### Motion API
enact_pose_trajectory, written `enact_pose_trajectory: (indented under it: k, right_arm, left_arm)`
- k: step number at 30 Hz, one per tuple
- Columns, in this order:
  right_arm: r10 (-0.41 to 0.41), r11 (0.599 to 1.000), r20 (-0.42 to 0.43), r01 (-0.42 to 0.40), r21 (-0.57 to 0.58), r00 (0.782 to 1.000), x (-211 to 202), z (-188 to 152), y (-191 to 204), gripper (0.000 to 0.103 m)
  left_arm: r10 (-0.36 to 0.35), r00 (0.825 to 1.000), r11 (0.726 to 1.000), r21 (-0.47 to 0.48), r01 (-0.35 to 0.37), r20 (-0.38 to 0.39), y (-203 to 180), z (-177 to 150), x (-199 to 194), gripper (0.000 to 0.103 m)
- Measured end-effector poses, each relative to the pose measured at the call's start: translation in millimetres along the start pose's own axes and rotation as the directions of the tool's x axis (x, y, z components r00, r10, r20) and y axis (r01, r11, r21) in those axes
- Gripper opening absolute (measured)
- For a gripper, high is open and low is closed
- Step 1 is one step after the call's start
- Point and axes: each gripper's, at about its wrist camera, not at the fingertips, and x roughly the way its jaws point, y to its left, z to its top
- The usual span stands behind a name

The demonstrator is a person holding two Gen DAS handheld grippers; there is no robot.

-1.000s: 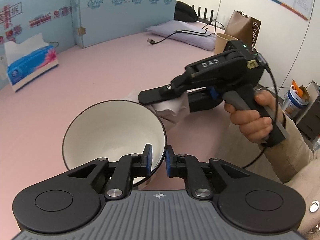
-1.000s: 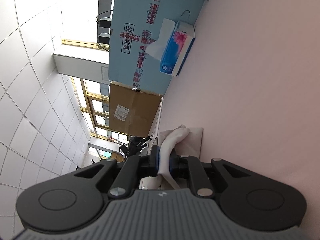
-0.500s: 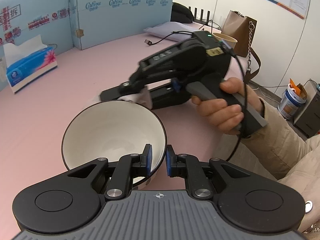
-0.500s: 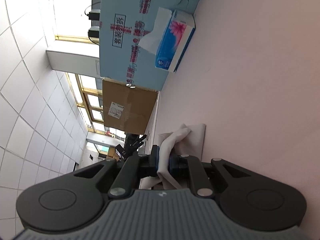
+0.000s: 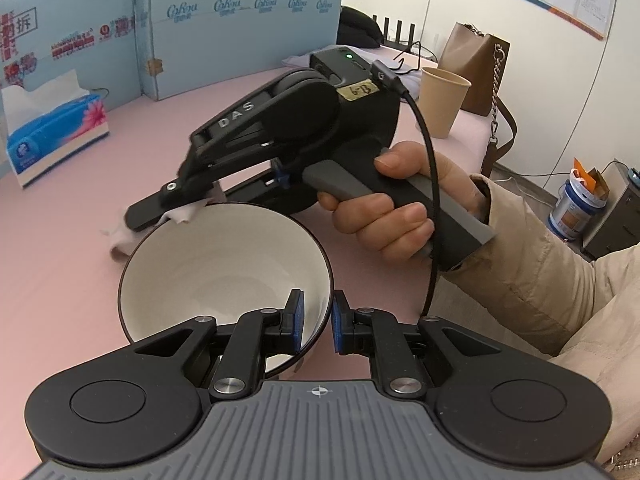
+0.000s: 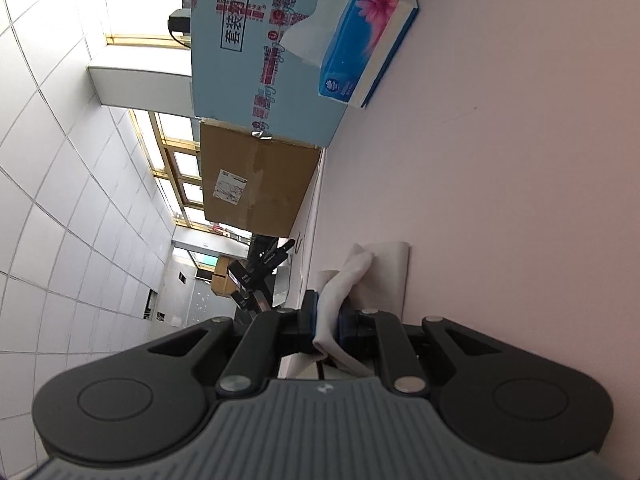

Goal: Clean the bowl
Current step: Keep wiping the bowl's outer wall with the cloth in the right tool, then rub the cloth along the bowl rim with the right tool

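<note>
Far left on my left wrist feed, the blue tissue box (image 5: 52, 128) sits on the pink table (image 5: 60, 280), a white sheet poking out of its top, with the light-blue printed boards (image 5: 240, 20) standing behind it. Coming across, there's the bowl (image 5: 224, 264), white inside with a dark rim, tipped toward my camera. My left gripper (image 5: 316, 322) is clamped on its near rim: one blue pad inside the wall, the other outside.

At the bowl's far rim I've got my right gripper (image 5: 164, 210), lying on its side, with the white tissue (image 5: 182, 212) pinched at its tip. The tissue is at the rim's far edge; whether it touches I can't tell. On the right wrist feed, the right gripper (image 6: 326, 322) has its pads pressed tight on the tissue (image 6: 344, 280), folds bunching out ahead.

Further right, a hand (image 5: 388, 208) wraps the grey handle, beige sleeve (image 5: 532, 264) trailing off. Behind it a paper cup (image 5: 442, 100) stands just beside a brown bag (image 5: 478, 68), and a small pail (image 5: 576, 212) sits on the floor at far right.
</note>
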Motion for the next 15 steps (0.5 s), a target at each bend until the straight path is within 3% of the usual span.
enact_pose_trajectory:
  k: [15]
  right_arm:
    - [-0.02,1.0,0.099,0.019,0.012,0.995,-49.8,-19.7,-5.7,0.013]
  left_arm:
    - [0.017,1.0,1.0,-0.02,-0.017,0.01,-1.0,0.5,1.9,0.023]
